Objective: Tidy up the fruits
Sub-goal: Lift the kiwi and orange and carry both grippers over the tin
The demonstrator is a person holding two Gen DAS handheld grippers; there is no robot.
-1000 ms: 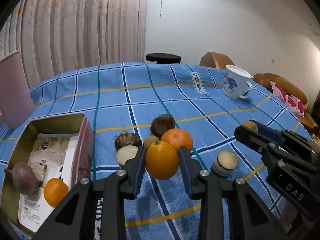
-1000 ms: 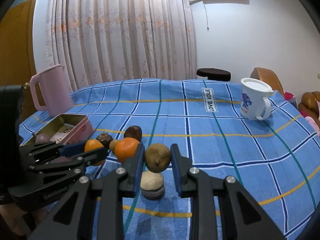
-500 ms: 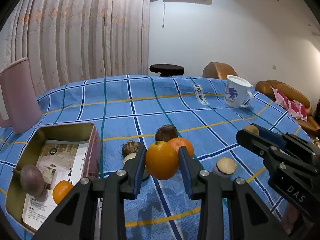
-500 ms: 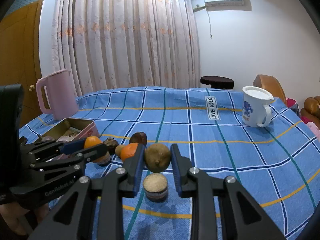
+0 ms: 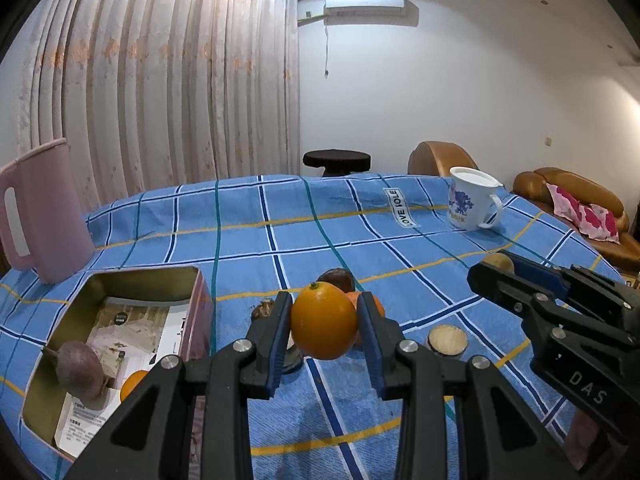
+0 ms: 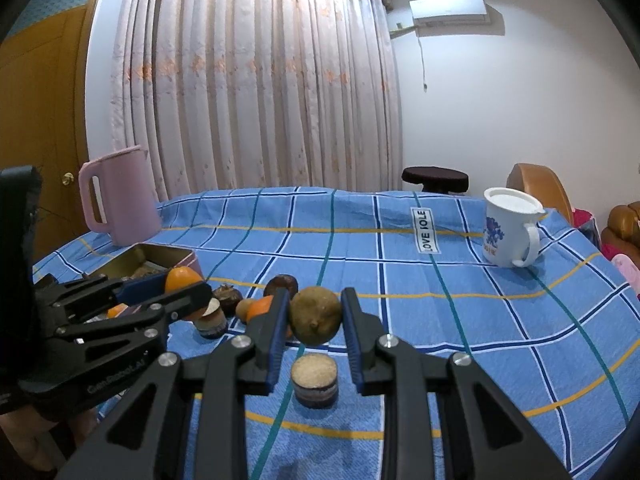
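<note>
Left gripper (image 5: 323, 327) clamped an orange (image 5: 323, 327), right gripper (image 6: 315, 316) a brown fruit (image 6: 315, 315), both lifted, likely bound for the tin (image 5: 196, 280).

Setting was a home living room. Floor-length pleated curtains (image 6: 256, 92) with a faint orange floral band covered one wall; a wall-mounted air conditioner (image 5: 366, 0) sat near the ceiling on plain white walls. Tan leather sofa (image 5: 576, 196) with a pink floral cushion (image 5: 584, 216) stood beside the table. The table carried a blue checked cloth (image 6: 400, 248), a pink kettle (image 6: 118, 200) and a white floral mug (image 6: 510, 232). A wooden door (image 6: 44, 120) with brass knob was at left.
</note>
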